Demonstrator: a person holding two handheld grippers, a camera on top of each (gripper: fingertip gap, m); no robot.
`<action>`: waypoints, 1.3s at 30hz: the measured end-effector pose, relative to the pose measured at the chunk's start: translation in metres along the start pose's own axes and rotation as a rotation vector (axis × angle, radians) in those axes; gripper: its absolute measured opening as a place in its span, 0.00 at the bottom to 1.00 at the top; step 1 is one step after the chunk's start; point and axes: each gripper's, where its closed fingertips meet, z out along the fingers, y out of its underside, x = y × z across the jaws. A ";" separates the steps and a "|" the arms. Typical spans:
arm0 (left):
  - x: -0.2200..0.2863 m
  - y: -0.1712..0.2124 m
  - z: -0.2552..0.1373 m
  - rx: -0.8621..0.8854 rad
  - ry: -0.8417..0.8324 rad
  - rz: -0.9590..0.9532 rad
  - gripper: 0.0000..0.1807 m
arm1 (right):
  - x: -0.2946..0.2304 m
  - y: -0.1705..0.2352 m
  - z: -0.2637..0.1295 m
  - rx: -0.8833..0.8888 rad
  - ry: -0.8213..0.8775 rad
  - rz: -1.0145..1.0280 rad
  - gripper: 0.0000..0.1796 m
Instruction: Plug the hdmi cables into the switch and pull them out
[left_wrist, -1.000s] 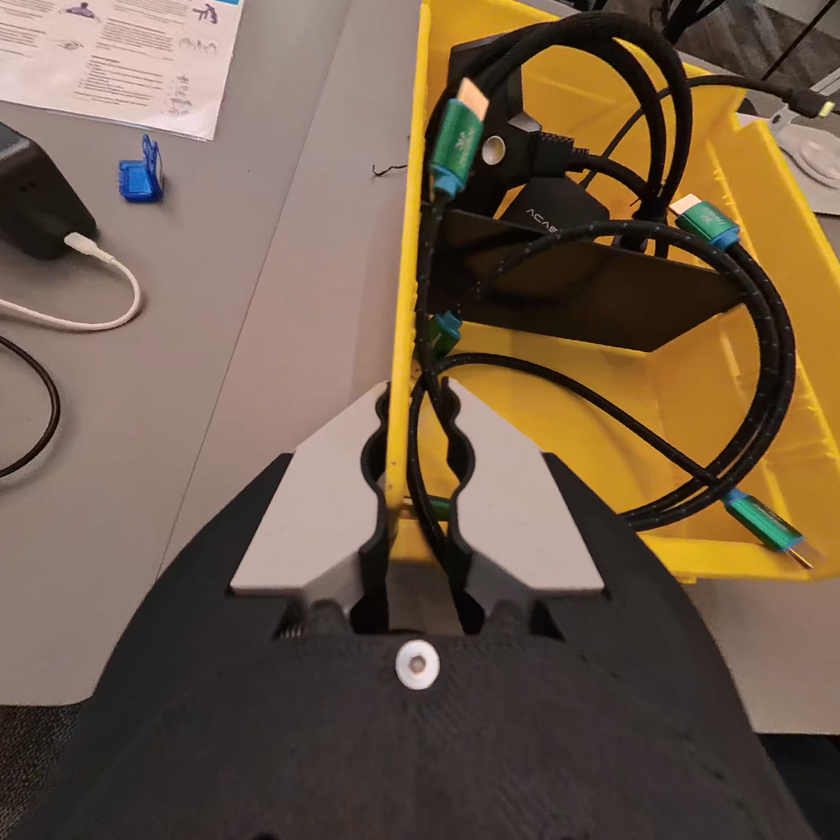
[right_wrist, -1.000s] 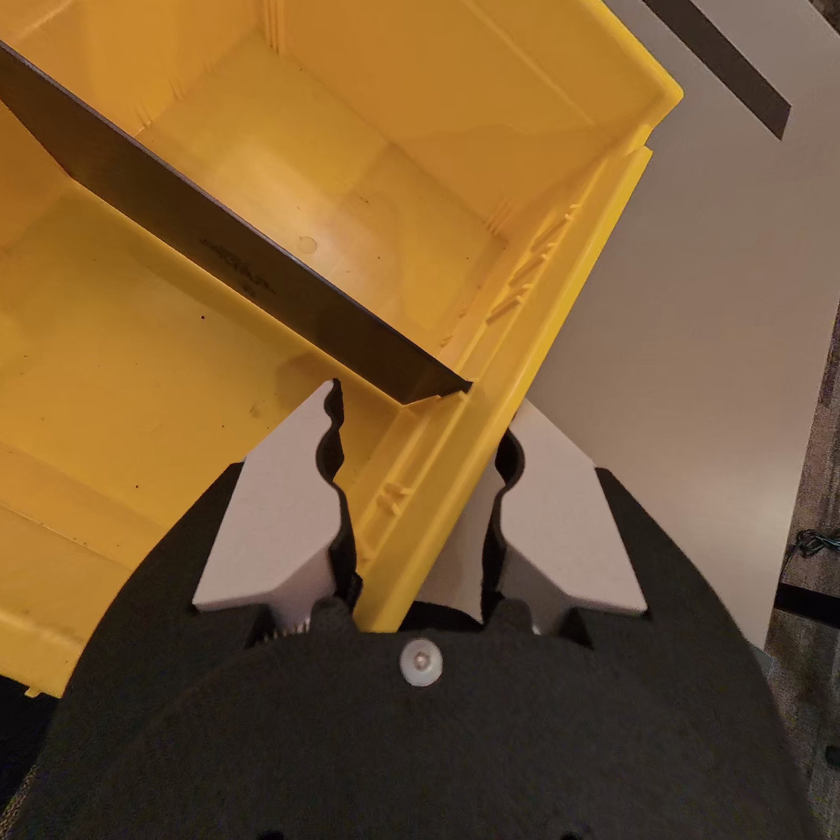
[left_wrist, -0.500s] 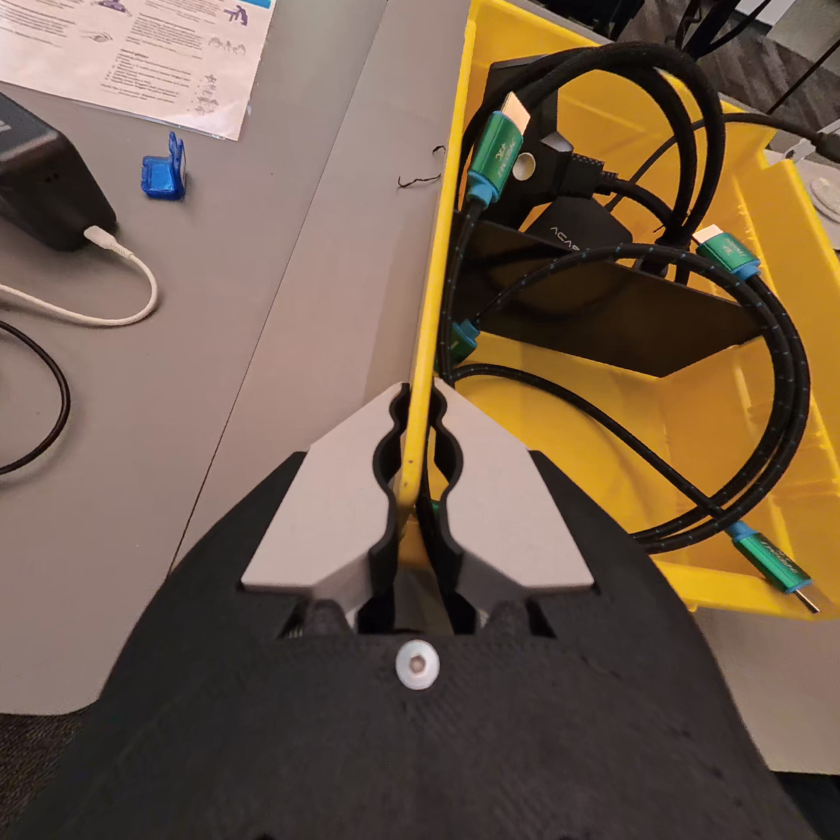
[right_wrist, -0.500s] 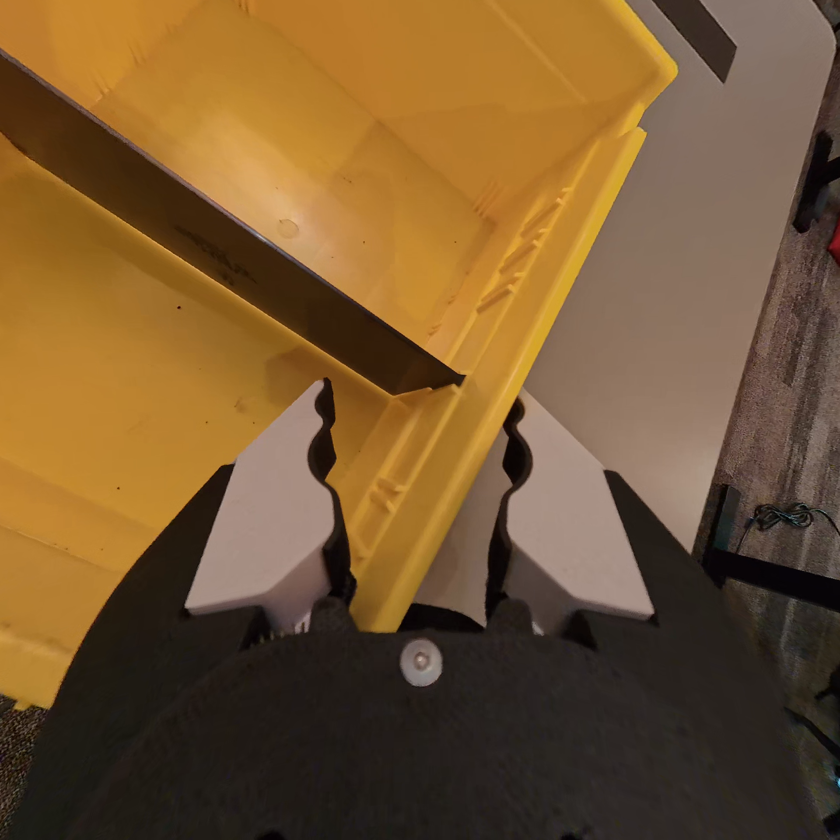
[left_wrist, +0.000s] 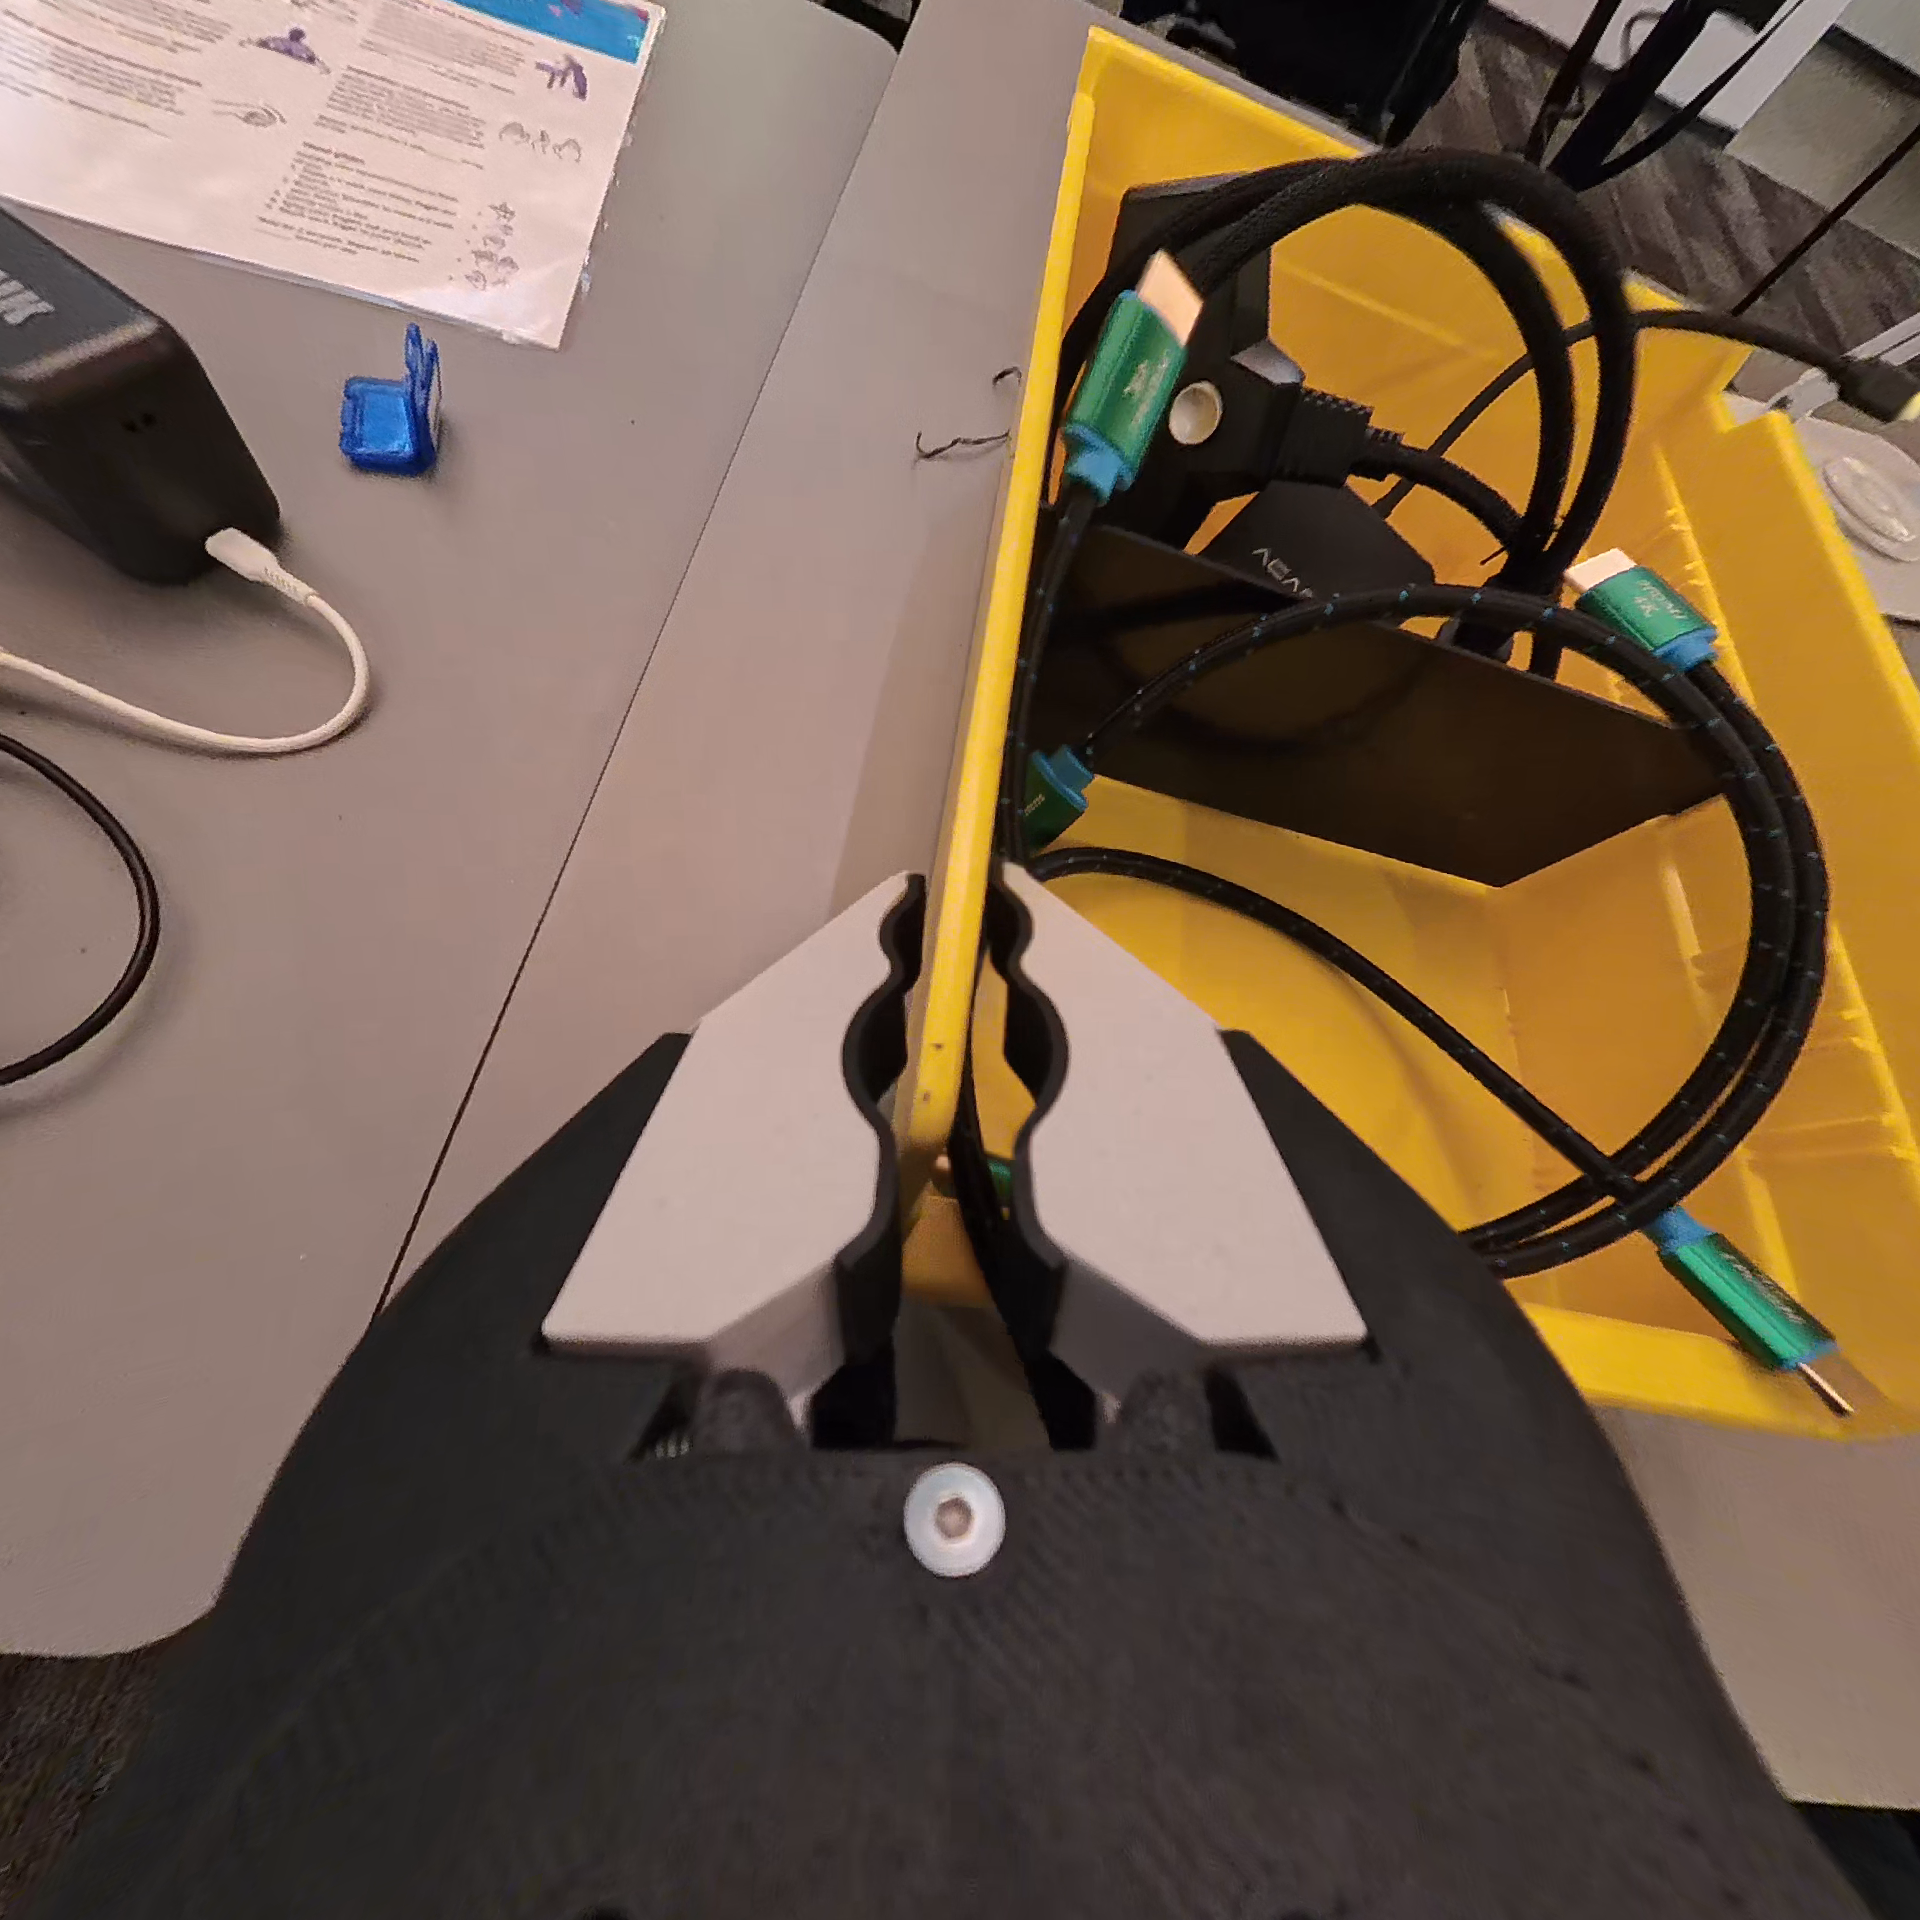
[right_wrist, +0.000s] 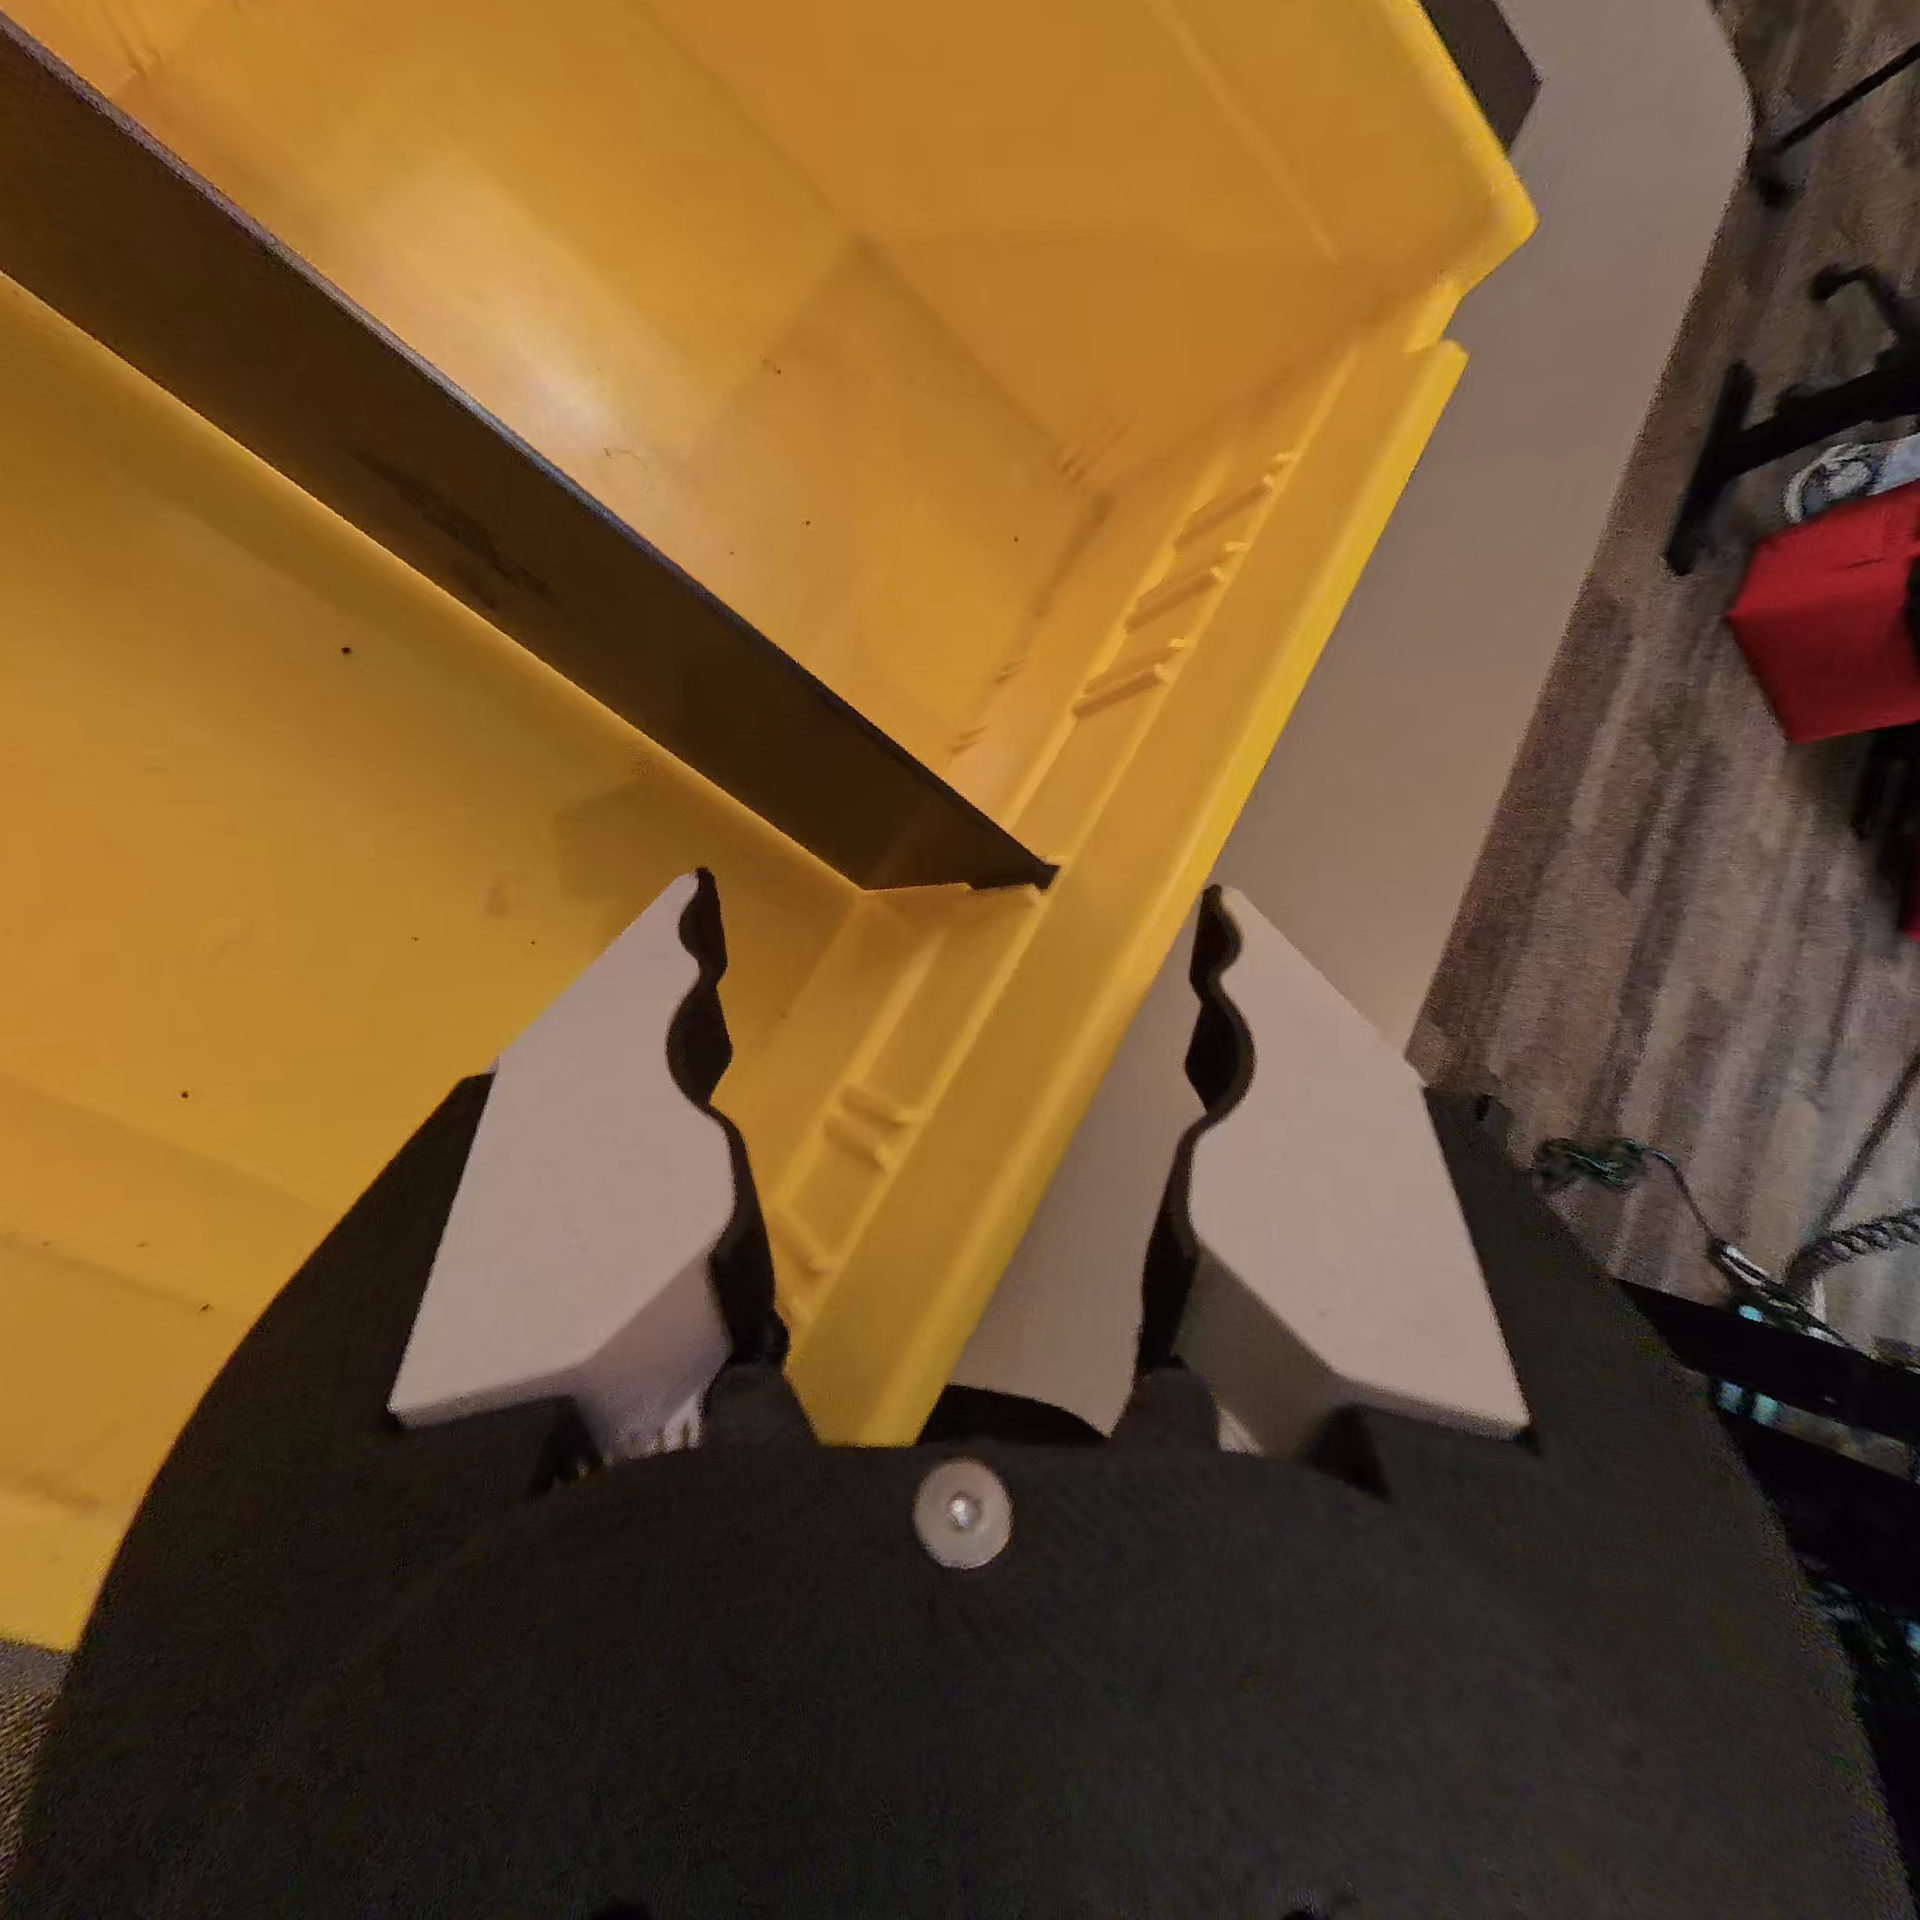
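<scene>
In the left wrist view, a yellow bin (left_wrist: 1023, 520) holds several black braided HDMI cables (left_wrist: 1787, 935) with green plugs (left_wrist: 1127, 384) and a black switch (left_wrist: 1247, 416) at the far end. A black divider (left_wrist: 1403, 769) crosses the bin. My left gripper (left_wrist: 956, 894) is shut on the bin's left wall, with one black cable pinched beside the wall. In the right wrist view, my right gripper (right_wrist: 956, 894) is open and straddles the rim of an empty yellow bin (right_wrist: 1195, 727) with a black divider (right_wrist: 520, 540). The right finger stands clear of the rim.
On the grey table left of the bin lie a black power brick (left_wrist: 104, 436) with a white cable (left_wrist: 312, 717), a small blue case (left_wrist: 390, 416), a printed sheet (left_wrist: 312, 135) and a black wire (left_wrist: 125, 935). The right wrist view shows the table edge (right_wrist: 1403, 623) and a red box (right_wrist: 1839, 623) on the floor.
The left jaws closed onto the bin wall and cable. The right jaws opened wider around the rim, and that view swung so more floor shows.
</scene>
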 end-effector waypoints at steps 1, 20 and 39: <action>0.002 -0.004 -0.003 0.021 0.012 -0.006 0.08 | 0.003 -0.001 -0.002 0.001 0.027 -0.004 0.51; 0.326 -0.054 -0.049 0.275 0.531 0.520 0.26 | -0.175 -0.277 -0.163 0.738 -0.250 0.009 0.48; 0.385 0.138 0.047 -0.273 0.605 0.625 0.41 | -0.362 -0.239 -0.018 0.494 -0.444 -0.154 0.53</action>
